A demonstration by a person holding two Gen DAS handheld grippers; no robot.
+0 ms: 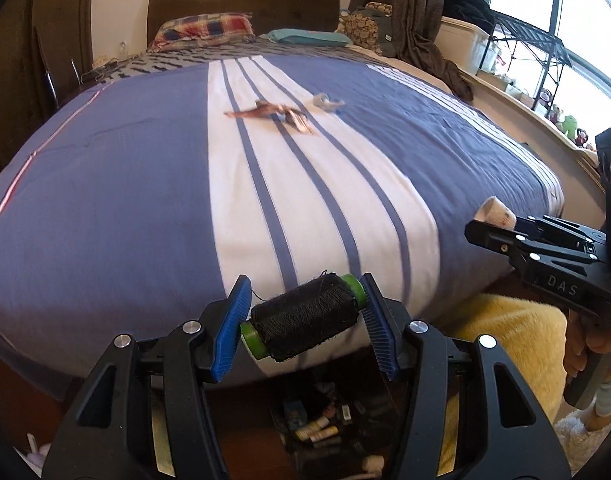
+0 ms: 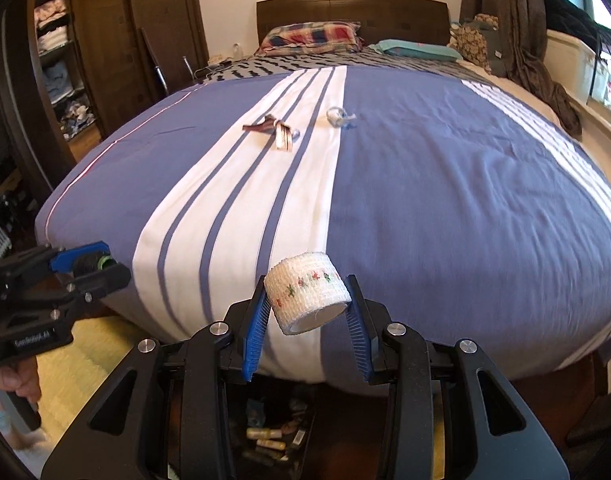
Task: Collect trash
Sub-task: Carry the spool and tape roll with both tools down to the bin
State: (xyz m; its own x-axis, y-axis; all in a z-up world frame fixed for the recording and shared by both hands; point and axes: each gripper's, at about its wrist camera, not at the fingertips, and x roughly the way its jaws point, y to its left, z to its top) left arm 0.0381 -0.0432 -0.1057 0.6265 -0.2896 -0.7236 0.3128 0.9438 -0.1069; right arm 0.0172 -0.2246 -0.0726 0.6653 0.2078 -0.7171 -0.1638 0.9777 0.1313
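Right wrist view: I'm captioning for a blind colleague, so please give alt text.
The right hand-held gripper grips a white tape roll over the bed's foot edge. Two scraps lie mid-bed; the left hand-held gripper holds a thread spool.

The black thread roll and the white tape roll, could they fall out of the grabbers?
Maybe. The black thread spool sits tilted between the left gripper pads, held by its green ends, so it could twist free. The white tape roll is also tilted in the right gripper, and may slip. Both hang over the bed edge, above a bin on the floor.
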